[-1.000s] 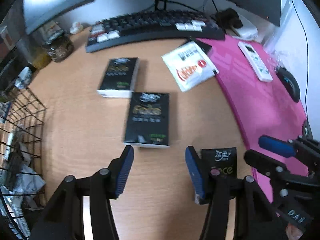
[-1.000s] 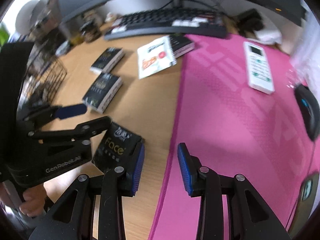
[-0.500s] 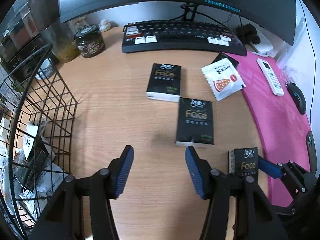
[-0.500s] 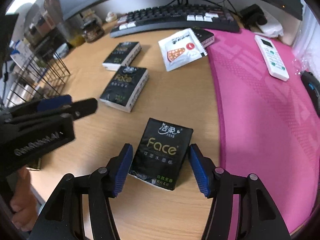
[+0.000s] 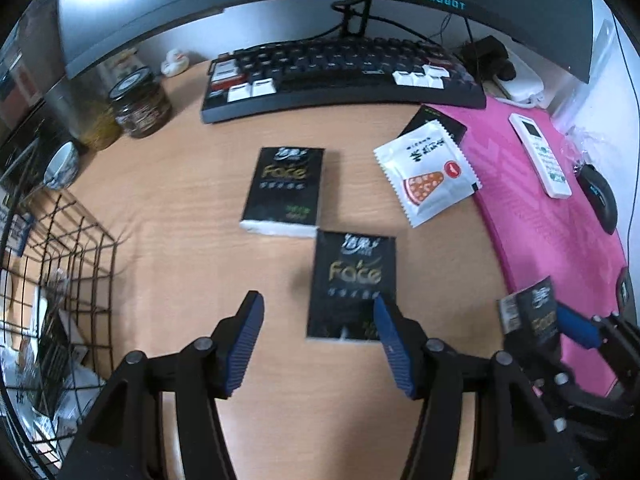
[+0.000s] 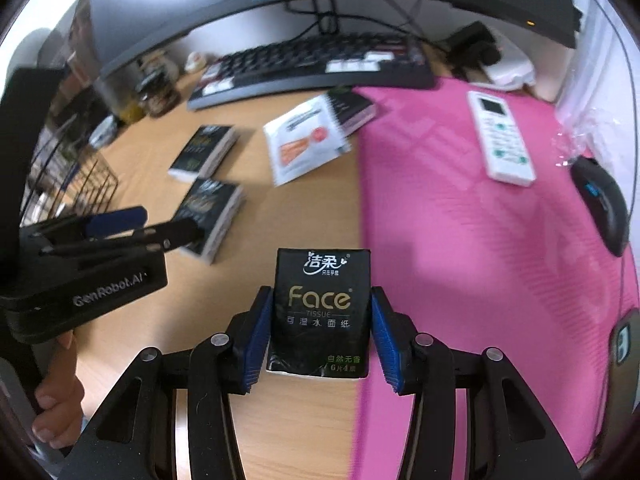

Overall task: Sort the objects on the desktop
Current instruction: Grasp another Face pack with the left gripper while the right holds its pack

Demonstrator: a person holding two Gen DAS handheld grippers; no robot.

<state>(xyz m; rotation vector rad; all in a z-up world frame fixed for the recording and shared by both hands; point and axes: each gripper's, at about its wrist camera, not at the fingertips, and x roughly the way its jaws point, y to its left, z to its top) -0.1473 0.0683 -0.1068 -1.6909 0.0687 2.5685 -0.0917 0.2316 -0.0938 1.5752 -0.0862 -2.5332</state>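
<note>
Three black "Face" tissue packs are in play. My right gripper holds one tissue pack at the border of wood and pink mat; its jaws are closing and both blue pads press the pack's sides. The left wrist view shows that held pack tilted up at the right. My left gripper hangs over the desk, jaws opening and gripping nothing. Its right fingertip overlaps the lower corner of the near pack. The far pack lies flat beyond it.
A wire basket with papers stands at the left. A white sachet overlaps a small black packet. Behind are a keyboard, a jar and a monitor. A remote and a mouse lie on the pink mat.
The right gripper's pads have come in against the tissue pack that lay loose between them. The left gripper has shifted right and forward, over the near pack's corner.
</note>
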